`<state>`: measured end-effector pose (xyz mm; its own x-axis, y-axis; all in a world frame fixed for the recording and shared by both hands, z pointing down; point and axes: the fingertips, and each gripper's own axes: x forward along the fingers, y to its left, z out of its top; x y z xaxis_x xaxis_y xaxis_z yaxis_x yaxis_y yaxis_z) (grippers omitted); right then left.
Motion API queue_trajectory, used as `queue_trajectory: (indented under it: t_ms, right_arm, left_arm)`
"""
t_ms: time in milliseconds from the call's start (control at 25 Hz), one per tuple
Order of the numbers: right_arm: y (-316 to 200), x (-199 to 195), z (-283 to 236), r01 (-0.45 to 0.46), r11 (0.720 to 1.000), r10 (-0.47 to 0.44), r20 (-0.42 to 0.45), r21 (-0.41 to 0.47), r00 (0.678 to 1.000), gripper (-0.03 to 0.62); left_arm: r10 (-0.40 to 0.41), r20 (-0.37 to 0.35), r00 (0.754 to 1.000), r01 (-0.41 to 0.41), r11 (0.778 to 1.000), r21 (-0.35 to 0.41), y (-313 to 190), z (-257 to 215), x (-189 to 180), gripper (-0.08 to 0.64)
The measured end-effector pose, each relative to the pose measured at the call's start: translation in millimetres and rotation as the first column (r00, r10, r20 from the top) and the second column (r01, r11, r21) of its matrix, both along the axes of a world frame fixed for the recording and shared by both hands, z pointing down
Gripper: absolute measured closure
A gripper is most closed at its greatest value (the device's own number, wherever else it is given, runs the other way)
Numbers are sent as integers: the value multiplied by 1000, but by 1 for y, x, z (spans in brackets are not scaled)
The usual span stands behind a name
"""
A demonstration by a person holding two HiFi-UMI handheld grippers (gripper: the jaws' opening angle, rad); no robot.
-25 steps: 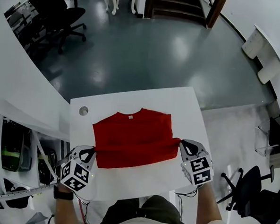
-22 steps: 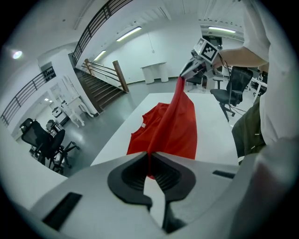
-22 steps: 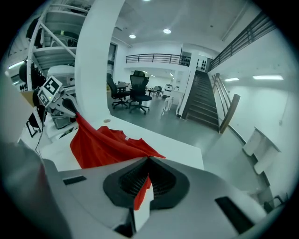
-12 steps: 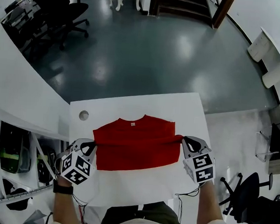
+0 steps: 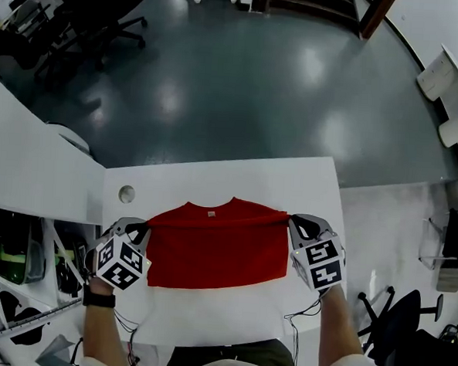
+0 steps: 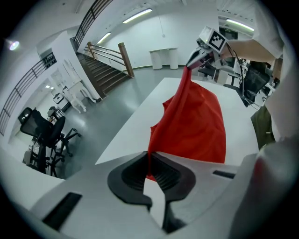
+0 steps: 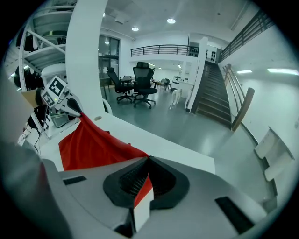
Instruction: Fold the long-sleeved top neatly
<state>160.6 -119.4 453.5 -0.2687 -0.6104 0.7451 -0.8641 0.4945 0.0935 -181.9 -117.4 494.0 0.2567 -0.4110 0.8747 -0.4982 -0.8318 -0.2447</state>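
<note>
— How are the arms posed?
— The left forearm and right forearm are stretched in from 6 o'clock, and each claw is tipped down at the tabletop. The left claw is set at 9 o'clock of the red long-sleeved top, the right claw at 3 o'clock.
— And the jaws?
— Each pair is clamped shut on a far corner of the top. That edge is held lifted and taut between them; the rest is spread on the tabletop.
</note>
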Motion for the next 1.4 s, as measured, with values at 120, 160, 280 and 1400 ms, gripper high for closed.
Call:
queue_trajectory:
  t_ms: [120, 160, 280, 1400]
  right_arm:
    - [-15, 0, 17, 16, 999, -16, -2, -31, 1000, 578]
    - [-19, 0, 22, 21, 999, -21, -1, -40, 1000, 578]
    - [-29, 0, 36, 32, 997, -31, 4, -64, 999, 578]
    - [-59, 2, 73, 3, 997, 1, 49, -71, 999, 413]
  left_arm:
    - [-17, 19, 1000, 17, 1000, -22, -9, 16, 2, 534]
    - [-22, 25, 999, 22, 999, -27, -11, 21, 3, 534]
    - [-36, 33, 999, 37, 999, -38, -18, 33, 4, 534]
    - [-126, -21, 992, 126, 992, 25, -53, 46, 0, 440]
